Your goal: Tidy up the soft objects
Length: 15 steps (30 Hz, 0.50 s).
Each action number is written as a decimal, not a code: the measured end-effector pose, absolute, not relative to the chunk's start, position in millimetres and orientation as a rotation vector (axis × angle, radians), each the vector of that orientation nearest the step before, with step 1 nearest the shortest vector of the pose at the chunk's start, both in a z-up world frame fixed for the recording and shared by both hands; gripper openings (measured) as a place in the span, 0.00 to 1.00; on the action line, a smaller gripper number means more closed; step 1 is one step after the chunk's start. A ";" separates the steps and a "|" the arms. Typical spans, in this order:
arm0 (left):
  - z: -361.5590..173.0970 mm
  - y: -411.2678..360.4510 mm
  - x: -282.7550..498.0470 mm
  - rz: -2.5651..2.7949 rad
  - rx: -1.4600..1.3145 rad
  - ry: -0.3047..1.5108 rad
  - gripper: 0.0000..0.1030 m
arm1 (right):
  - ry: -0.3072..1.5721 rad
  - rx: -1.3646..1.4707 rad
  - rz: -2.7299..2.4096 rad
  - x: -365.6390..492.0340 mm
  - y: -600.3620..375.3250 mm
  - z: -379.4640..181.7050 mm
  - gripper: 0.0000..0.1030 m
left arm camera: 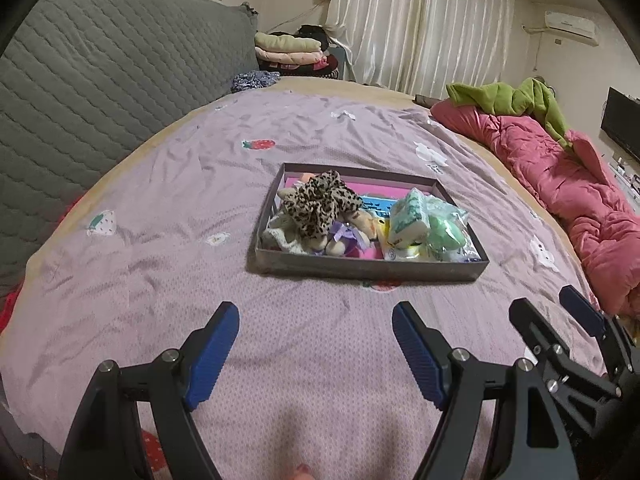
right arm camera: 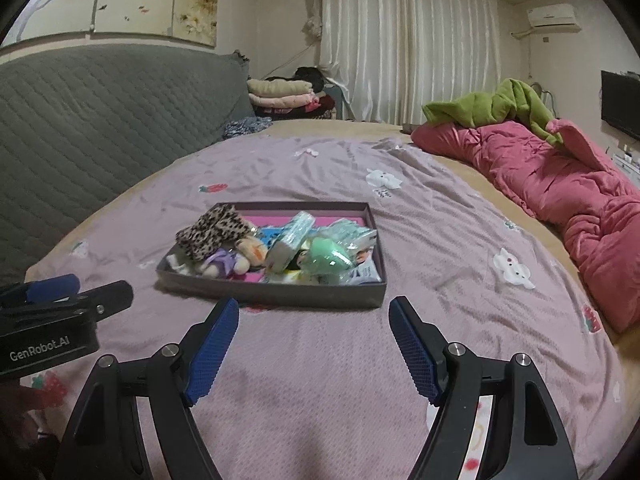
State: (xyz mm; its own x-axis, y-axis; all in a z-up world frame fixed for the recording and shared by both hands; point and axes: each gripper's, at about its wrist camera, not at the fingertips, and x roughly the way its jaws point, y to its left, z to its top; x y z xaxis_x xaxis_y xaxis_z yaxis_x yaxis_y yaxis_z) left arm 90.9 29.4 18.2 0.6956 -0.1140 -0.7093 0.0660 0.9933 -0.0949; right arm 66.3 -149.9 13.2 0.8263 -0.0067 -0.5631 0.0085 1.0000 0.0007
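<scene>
Left tongs (left arm camera: 316,320) & right tongs (right arm camera: 314,316) both spread wide, nothing btwn the pads, hovering over the bed (left arm camera: 160,208) just short of the tray (left arm camera: 372,268). Tray sits mid-bed w/ soft stuff piled inside: leopard cloth (left arm camera: 320,200), plush (left arm camera: 336,240), tissue pack (left arm camera: 408,220), green bag (left arm camera: 444,232). Pink quilt (left arm camera: 560,184) along the bed's right edge.

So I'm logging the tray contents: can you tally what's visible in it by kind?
Leopard-print fabric item: 1
Small plush toys: 1 sure, maybe more, overlapping
Tissue pack: 1
Green item in clear wrap: 1
Total: at least 4 in the tray
</scene>
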 end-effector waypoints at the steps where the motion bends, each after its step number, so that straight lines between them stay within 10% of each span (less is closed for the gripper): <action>1: 16.8 29.0 89.1 -0.095 -0.059 0.798 0.76 | 0.597 0.005 -0.011 63.9 -148.7 12.1 0.76; 15: -17.0 24.3 82.2 -0.076 -0.009 0.868 0.76 | 0.657 0.011 -0.030 65.5 -149.7 -24.7 0.76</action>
